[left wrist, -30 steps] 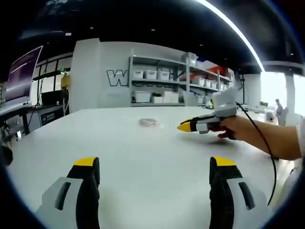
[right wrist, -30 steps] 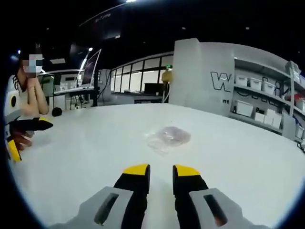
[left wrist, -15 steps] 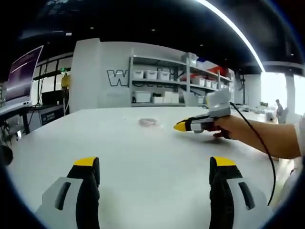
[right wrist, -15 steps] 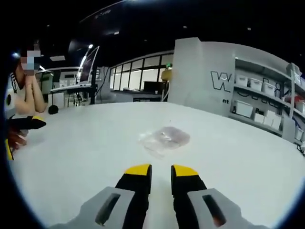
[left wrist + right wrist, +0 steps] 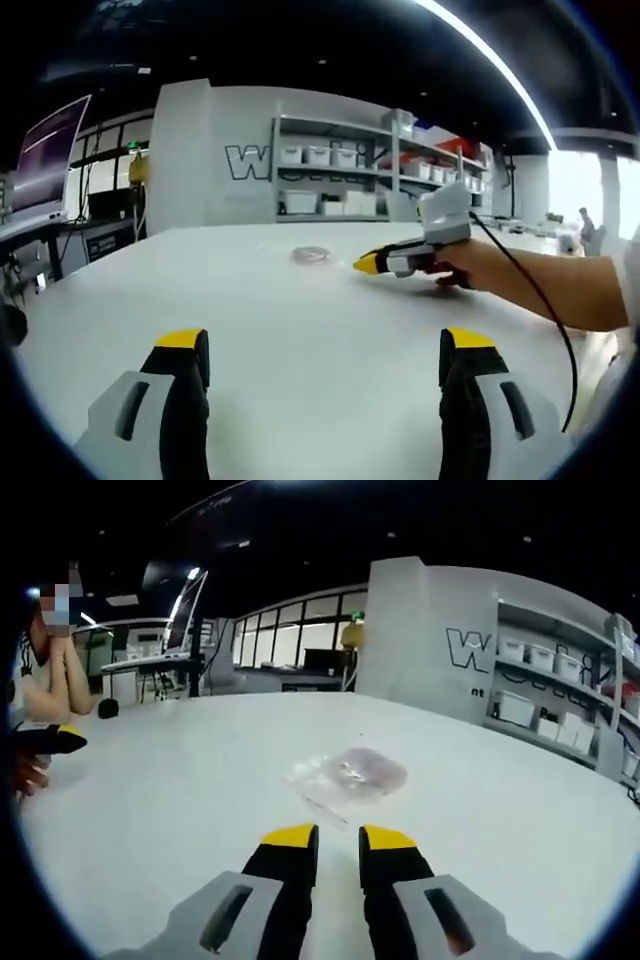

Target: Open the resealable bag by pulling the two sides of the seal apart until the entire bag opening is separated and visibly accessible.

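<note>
A small clear resealable bag (image 5: 350, 777) with something pinkish inside lies flat on the white table (image 5: 180, 810). In the left gripper view the bag (image 5: 312, 256) is far off, near the table's middle. My right gripper (image 5: 338, 838) hovers just short of the bag, its jaws close together with nothing between them. In the left gripper view the right gripper (image 5: 372, 264), held in a hand, points at the bag from the right. My left gripper (image 5: 325, 345) stands open and wide, low over the near table. Its yellow tip (image 5: 55, 742) sits at the far left in the right gripper view.
Shelves with white bins (image 5: 340, 180) stand behind the table beside a grey wall with lettering. Desks and a monitor (image 5: 45, 160) are at the left. A seated person (image 5: 45, 670) is at the table's far left edge. A black cable (image 5: 540, 300) trails from the right gripper.
The right gripper has moved forward toward the bag, which now lies closer to its jaws. The left gripper has stayed still.
</note>
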Demonstrator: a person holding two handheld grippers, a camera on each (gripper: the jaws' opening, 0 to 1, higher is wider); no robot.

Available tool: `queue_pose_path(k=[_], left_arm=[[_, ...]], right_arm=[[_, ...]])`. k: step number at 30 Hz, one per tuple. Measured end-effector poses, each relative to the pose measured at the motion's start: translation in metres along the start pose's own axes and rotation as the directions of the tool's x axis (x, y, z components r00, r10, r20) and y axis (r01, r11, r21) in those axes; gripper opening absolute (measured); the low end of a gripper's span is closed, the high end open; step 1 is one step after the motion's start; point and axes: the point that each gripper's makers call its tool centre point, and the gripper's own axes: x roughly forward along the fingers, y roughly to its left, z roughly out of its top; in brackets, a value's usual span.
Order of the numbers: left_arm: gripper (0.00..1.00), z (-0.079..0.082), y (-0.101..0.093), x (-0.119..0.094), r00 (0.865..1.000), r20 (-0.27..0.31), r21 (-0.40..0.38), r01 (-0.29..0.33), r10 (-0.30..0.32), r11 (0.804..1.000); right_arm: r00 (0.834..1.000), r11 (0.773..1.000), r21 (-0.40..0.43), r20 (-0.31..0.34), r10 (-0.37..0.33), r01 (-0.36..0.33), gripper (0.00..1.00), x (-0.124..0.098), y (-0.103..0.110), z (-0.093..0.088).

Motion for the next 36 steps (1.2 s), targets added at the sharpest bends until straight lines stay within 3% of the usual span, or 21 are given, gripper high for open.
queue_pose_path(k=[7,15,26,29,36], left_arm=[[0.95,-0.001,0.001,0.0,1.0,-0.001,-0.001,-0.003,0.003,1.0],[0.94,-0.002,0.001,0.0,1.0,-0.004,0.005,-0.004,0.004,1.0],[0.94,-0.004,0.0,-0.001,1.0,-0.011,0.013,-0.004,0.004,1.0],[0.94,-0.004,0.0,-0.001,1.0,-0.011,0.013,-0.005,0.006,1.0],[0.94,-0.004,0.001,-0.001,1.0,-0.013,0.015,-0.007,0.007,1.0]], right_arm=[[1.0,1.0,0.012,-0.009,-0.009,0.009,0.14,0.007,-0.001,0.002],[1.0,0.997,0.081,-0.025,0.008,-0.006,0.16,0.02,-0.006,0.003],[0.999,0.978,0.206,-0.024,0.023,-0.018,0.17,0.028,-0.011,0.004],[0.999,0.963,0.27,-0.018,0.029,-0.023,0.17,0.03,-0.012,0.006],[0.998,0.957,0.289,-0.027,0.048,-0.038,0.16,0.034,-0.006,0.005]])
